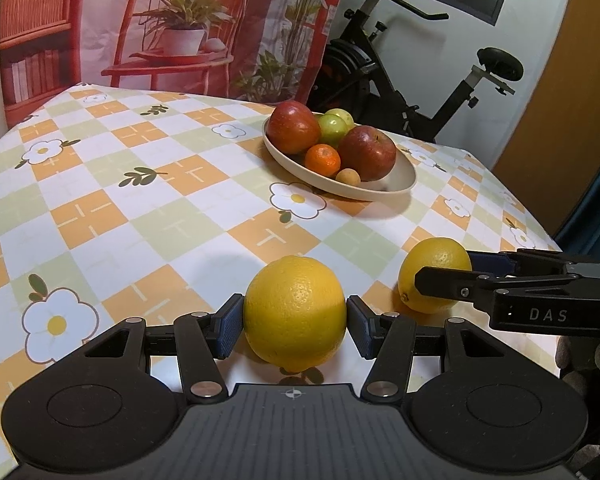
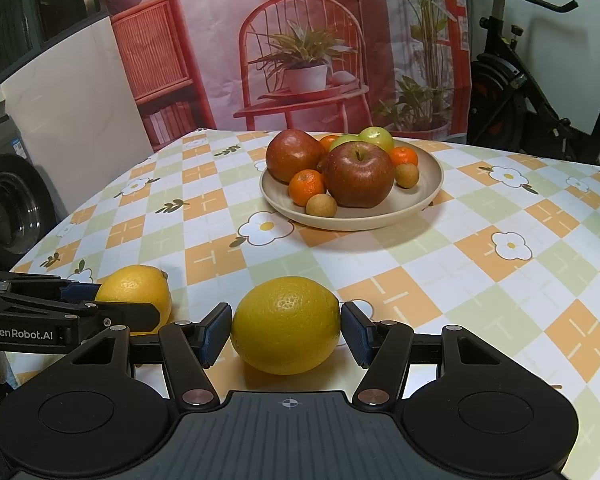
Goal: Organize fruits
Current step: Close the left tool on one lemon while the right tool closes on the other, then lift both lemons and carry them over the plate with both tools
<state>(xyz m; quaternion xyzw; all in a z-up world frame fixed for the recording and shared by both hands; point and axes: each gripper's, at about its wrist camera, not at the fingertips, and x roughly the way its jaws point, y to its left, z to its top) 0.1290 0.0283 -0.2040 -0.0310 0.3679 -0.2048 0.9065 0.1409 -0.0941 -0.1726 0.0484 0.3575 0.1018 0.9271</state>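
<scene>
A table (image 2: 480, 280) in a checked flower cloth bears a beige fruit plate (image 2: 428, 204) and two lemons (image 2: 286, 324).

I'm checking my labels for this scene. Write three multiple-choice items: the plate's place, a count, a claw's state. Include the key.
1. Where is the plate relative to the yellow fruit in the left claw? A. Beyond it on the table. B. Under it. C. On the floor.
2. How many red apples lie on the plate? A. One. B. Two. C. Four.
3. The left claw is: A. Open, empty. B. Shut on the yellow fruit. C. Out of view.
Key: 1 A, the plate stands past the claw; 2 B, two red apples show; 3 B, both pads press the fruit's sides, as the right claw grips a second yellow fruit.
</scene>
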